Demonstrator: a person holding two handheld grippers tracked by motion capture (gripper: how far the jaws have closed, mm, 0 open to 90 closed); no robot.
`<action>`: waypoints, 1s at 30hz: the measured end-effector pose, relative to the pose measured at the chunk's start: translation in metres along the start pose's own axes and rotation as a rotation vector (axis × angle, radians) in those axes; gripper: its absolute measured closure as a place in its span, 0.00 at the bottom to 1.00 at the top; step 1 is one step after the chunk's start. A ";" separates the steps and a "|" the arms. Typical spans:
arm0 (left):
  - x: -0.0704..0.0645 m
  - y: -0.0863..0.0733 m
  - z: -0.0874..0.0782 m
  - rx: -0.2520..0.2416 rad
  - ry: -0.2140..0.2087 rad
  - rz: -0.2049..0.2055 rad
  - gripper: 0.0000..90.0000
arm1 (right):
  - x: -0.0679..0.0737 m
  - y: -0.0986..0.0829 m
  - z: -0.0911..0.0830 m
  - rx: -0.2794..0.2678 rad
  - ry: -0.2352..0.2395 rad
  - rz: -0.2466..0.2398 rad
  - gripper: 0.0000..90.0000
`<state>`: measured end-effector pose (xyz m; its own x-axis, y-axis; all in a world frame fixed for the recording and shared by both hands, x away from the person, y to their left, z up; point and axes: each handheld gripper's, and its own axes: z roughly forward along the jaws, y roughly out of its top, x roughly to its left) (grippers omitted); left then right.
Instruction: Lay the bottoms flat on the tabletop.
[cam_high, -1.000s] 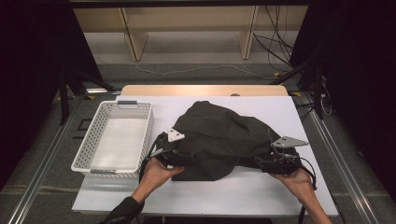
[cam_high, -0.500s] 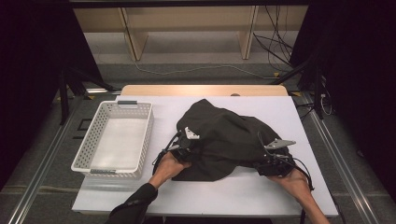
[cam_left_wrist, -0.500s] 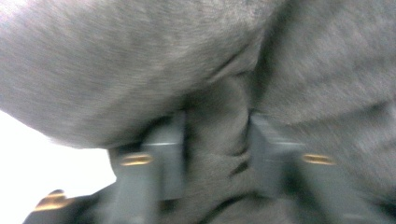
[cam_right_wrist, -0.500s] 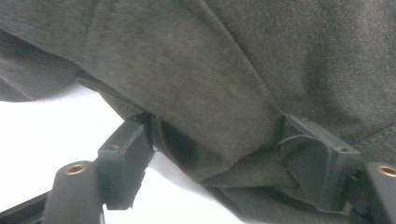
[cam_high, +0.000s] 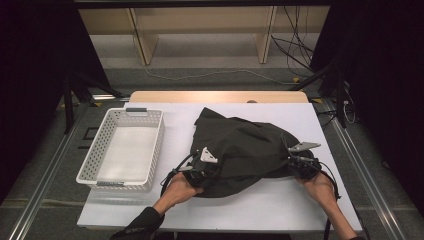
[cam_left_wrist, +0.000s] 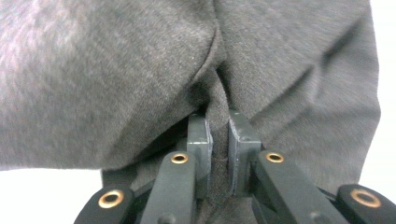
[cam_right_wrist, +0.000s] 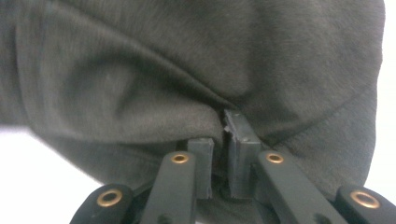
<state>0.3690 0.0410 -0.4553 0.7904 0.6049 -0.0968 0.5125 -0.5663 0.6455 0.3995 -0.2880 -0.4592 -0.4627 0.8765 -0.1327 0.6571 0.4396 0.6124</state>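
Dark garment (cam_high: 245, 150) on white table (cam_high: 280, 205)

- The high view looks forward and down from above the person's side, far enough to take in the whole bench (cam_high: 300, 120).
- The left gripper view looks along its claw (cam_left_wrist: 218, 140), very near the cloth (cam_left_wrist: 116, 70).
- The right gripper view looks along its claw (cam_right_wrist: 225, 144), equally near.
- All three views share the cloth.
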 end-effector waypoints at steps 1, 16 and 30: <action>-0.007 0.001 0.001 -0.001 -0.017 0.002 0.90 | -0.003 0.003 0.001 -0.003 -0.004 0.008 0.92; -0.045 0.009 0.013 0.015 -0.084 0.037 0.89 | -0.014 0.006 -0.014 -0.061 -0.025 0.069 0.57; -0.032 0.032 -0.035 -0.060 -0.061 0.050 0.54 | -0.015 0.001 -0.016 -0.046 -0.018 0.091 0.45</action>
<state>0.3483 0.0230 -0.4051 0.8343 0.5404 -0.1088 0.4527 -0.5590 0.6947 0.3982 -0.3041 -0.4442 -0.3912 0.9160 -0.0888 0.6676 0.3489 0.6578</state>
